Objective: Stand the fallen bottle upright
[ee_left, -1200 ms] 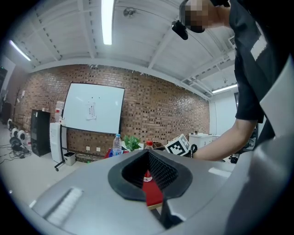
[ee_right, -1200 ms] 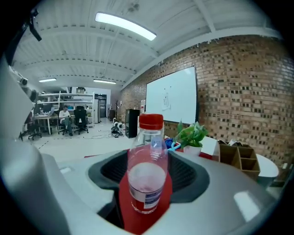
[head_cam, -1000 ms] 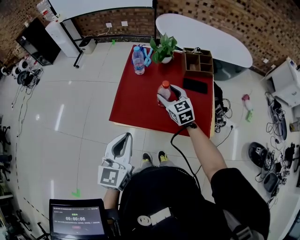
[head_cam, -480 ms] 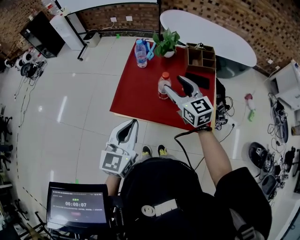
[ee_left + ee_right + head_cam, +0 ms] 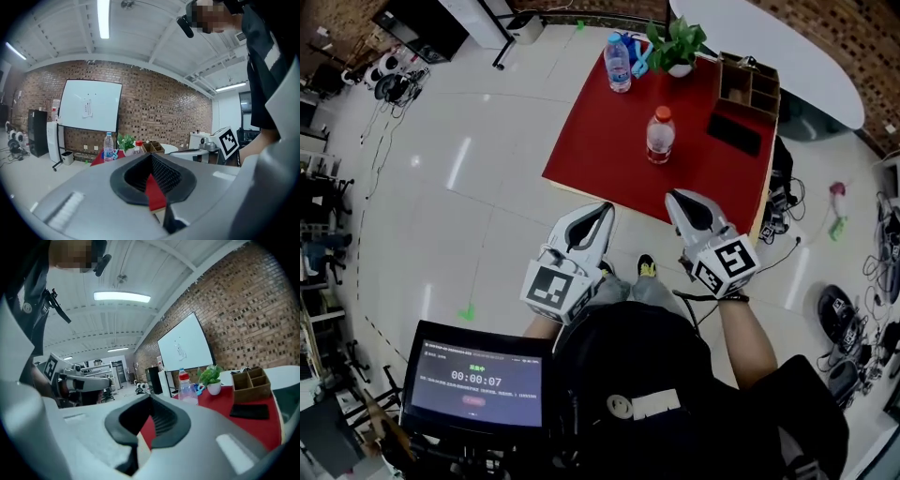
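Note:
A clear bottle with an orange-red cap (image 5: 660, 136) stands upright on the red table (image 5: 600, 141), free of both grippers. It also shows in the left gripper view as the capped bottle (image 5: 138, 147) and in the right gripper view as the capped bottle (image 5: 188, 389). My right gripper (image 5: 680, 199) hangs off the table's near edge, jaws shut with nothing between them; its tips (image 5: 150, 397) point at the table. My left gripper (image 5: 605, 210) is beside it over the floor, also shut and empty, its tips (image 5: 150, 154) level.
At the table's far end stand a blue-labelled water bottle (image 5: 618, 63), a potted plant (image 5: 678, 42) and a wooden organiser (image 5: 747, 84); a black phone (image 5: 734, 134) lies nearby. A monitor (image 5: 478, 380) sits low at my left. Cables and gear litter the floor on the right.
My right gripper let go of the capped bottle, pulled back off the table toward my body and shut. The bottle stays upright. My left gripper drifted slightly forward.

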{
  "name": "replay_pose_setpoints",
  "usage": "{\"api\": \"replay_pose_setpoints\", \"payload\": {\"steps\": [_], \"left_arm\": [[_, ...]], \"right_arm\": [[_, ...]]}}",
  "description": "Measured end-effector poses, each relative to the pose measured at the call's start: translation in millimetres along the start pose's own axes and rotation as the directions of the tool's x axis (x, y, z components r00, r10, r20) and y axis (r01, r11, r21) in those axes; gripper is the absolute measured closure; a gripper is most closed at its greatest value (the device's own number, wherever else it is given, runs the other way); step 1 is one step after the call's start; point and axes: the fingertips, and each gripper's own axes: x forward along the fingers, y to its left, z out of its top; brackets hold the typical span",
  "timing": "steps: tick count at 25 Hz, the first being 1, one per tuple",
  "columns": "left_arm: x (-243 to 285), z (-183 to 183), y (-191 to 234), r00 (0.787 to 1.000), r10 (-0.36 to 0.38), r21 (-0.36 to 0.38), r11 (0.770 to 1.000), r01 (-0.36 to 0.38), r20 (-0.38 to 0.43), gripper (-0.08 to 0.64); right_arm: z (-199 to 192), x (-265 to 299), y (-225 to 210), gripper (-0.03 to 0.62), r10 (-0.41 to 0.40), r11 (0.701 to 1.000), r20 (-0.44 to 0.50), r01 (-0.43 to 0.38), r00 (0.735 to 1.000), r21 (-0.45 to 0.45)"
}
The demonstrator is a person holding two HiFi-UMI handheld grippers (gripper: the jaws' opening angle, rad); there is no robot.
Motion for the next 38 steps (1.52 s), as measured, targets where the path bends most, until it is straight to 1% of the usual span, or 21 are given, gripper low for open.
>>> {"api": "replay_pose_setpoints", "payload": {"steps": [3,5,7,10,12,15,18,20,22,25,27,29,33,38], "left_arm": [[-3,-5,-3,1.0,-0.006,-0.001,1.0,0.006,-0.022,0.553],[-9,-9,-5,0.999,-0.017,0.006,1.0,0.018,-0.043,0.554],[-19,-13,-5,0.998,-0.042,0.009,0.999,0.042,-0.047,0.553],[-47,-20,-2,0.997,-0.07,-0.001,0.998,0.07,-0.032,0.553],[-74,-27,1,0.997,-0.075,-0.004,0.997,0.075,-0.022,0.554],[-129,-34,10,0.999,-0.053,-0.006,0.999,0.053,0.0,0.552],[-188,-38,11,0.994,-0.071,-0.023,0.997,0.073,0.081,0.553],[-222,-41,14,0.991,-0.081,-0.024,0.996,0.084,0.106,0.553],[-249,-43,17,0.99,-0.083,-0.021,0.996,0.085,0.11,0.553],[-277,-40,15,0.989,-0.089,-0.026,0.995,0.092,0.121,0.554],[-289,-37,9,0.987,-0.1,-0.023,0.994,0.104,0.126,0.552],[-298,-34,1,0.984,-0.109,-0.024,0.993,0.113,0.142,0.553],[-304,-30,-18,0.981,-0.113,-0.036,0.992,0.12,0.156,0.552],[-298,-32,-47,0.98,-0.128,-0.002,0.992,0.13,0.149,0.552]], "right_arm": [[-8,-6,14,0.589,0.031,0.999,0.009,-0.031,0.999,0.027],[-15,-12,25,0.589,0.034,0.998,0.016,-0.035,0.999,0.058],[-24,-15,37,0.589,0.037,0.997,0.008,-0.037,0.999,0.074],[-44,-14,69,0.589,0.043,0.998,-0.03,-0.042,0.999,0.053],[-55,-14,99,0.589,0.043,0.998,-0.05,-0.041,0.998,0.04],[-67,-18,158,0.589,0.026,0.999,-0.057,-0.024,0.998,0.041],[-80,-26,219,0.589,-0.005,1.0,-0.079,0.006,0.997,0.022],[-89,-28,255,0.589,-0.024,0.999,-0.09,0.027,0.996,0.025],[-89,-30,286,0.589,-0.029,0.999,-0.088,0.032,0.996,0.028],[-73,-35,319,0.589,-0.027,0.999,-0.069,0.029,0.997,0.027],[-61,-37,334,0.589,-0.022,0.998,-0.048,0.024,0.999,0.055],[-58,-39,344,0.589,-0.015,0.997,-0.042,0.018,0.999,0.069],[-63,-49,351,0.589,-0.028,0.999,-0.063,0.03,0.998,0.041],[-55,-73,345,0.589,-0.037,0.999,-0.025,0.038,0.999,0.011]]}}
